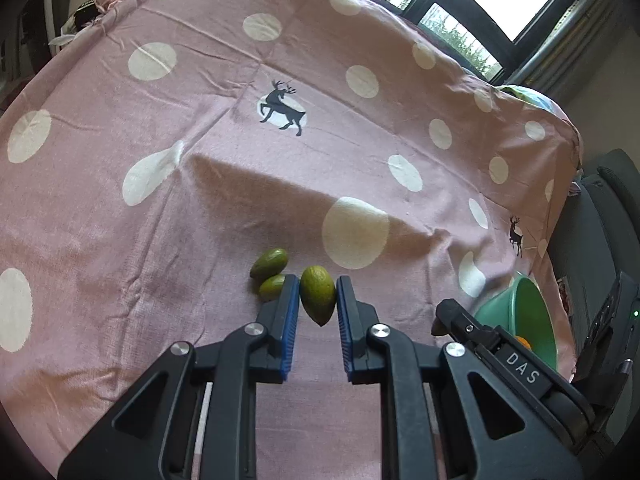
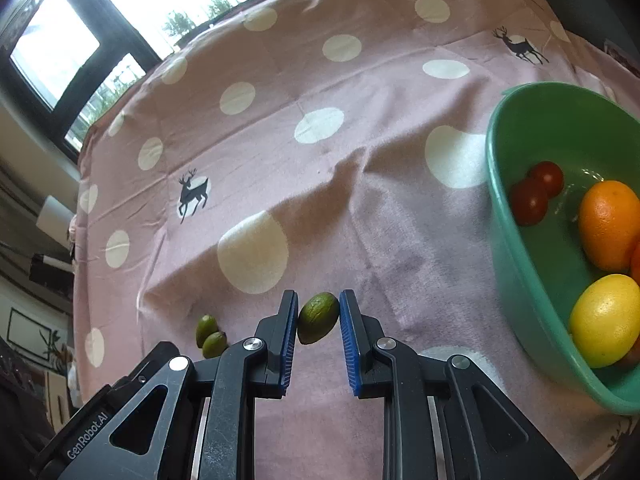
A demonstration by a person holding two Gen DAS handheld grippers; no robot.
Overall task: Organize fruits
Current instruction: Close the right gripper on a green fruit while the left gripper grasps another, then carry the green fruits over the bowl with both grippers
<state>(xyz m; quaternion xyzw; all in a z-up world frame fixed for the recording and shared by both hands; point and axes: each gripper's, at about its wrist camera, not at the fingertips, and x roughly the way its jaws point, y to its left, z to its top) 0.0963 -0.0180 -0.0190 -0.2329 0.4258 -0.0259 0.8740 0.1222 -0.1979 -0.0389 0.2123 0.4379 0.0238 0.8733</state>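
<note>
**Two Grippers at One Green Fruit**

The left gripper (image 1: 318,294) points at a green fruit (image 1: 317,294) lying on the pink dotted cloth (image 1: 200,160). Its blue pads (image 1: 292,320) stand spread, one on each side of the fruit. The left pad is close to the fruit's skin; a narrow gap shows at the right pad. Contact cannot be confirmed from this view.

The right gripper (image 2: 319,312) frames a green fruit (image 2: 318,317) in the same manner. Its jaws are also spread. The left pad appears to touch the fruit or lie just beside it; the right pad stands slightly apart.

Two smaller green fruits (image 1: 270,274) lie touching each other on the cloth, just to the left of the left gripper's left finger. In the right wrist view the pair (image 2: 210,336) sits to the left of the grippers.

A green bowl (image 2: 516,240) rests on the cloth to the right, well apart from the green fruit. It contains two red fruits (image 2: 536,192), an orange (image 2: 610,224) and a lemon (image 2: 606,318). In the left wrist view the bowl (image 1: 532,312) shows partly behind the other gripper's body.
</note>
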